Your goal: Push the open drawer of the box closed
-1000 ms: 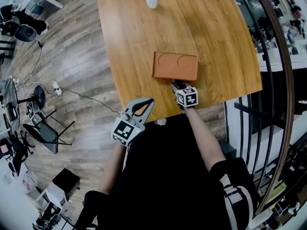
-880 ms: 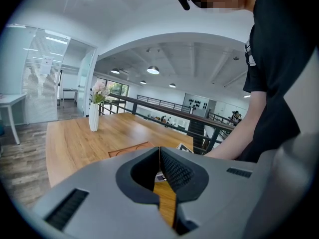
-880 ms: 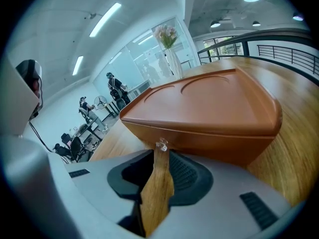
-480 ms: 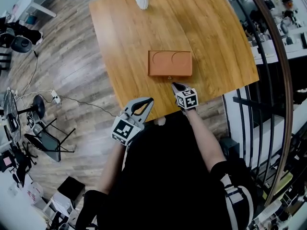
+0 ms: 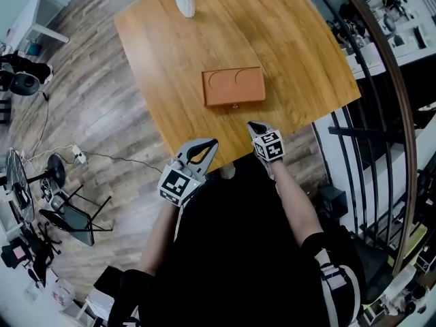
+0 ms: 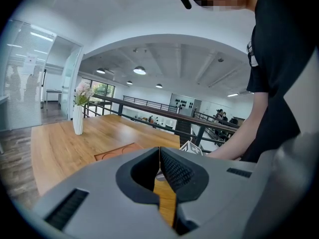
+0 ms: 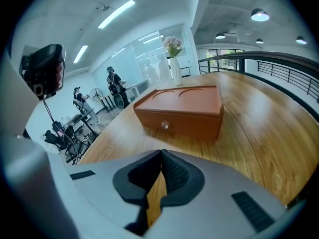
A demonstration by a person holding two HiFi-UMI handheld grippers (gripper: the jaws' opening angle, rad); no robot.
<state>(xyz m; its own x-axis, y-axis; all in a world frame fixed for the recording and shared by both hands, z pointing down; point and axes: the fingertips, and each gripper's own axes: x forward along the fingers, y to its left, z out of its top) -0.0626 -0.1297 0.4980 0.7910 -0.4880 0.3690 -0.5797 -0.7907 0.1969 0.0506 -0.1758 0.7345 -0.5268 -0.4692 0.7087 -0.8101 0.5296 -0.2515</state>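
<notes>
**Drawer front sits flush; both grippers hang back from the box**

The flat, rust-brown rectangular box with two round hollows in its lid [image 5: 233, 87] lies near the middle of the glossy orange-brown wooden table [image 5: 170, 46], well apart from the white vase of pale flowers [image 5: 184, 2] at the far end. In the right gripper view its long front face points toward the person, with a small shiny knob [image 7: 164, 125] at its centre. That face looks level with the box's walls and no gap shows around it, so the drawer seems shut or very nearly so.

The right gripper [image 5: 253, 125] hovers over the near table edge, pointing at the knob side but not touching the box. Its jaws are pressed together with nothing between them. The left gripper [image 5: 212, 142] hangs off the table near the person's body, its jaws likewise closed and empty.

The box looks rigid and fairly light, and the tabletop is smooth, so a push would probably slide the whole box away instead of seating the drawer. If any travel remains, the place to press is the flat drawer front just beside the knob, using closed jaw tips and pushing straight in. Bracing the far wall with the left gripper would help. The knob is small and would likely slip off a tip.
</notes>
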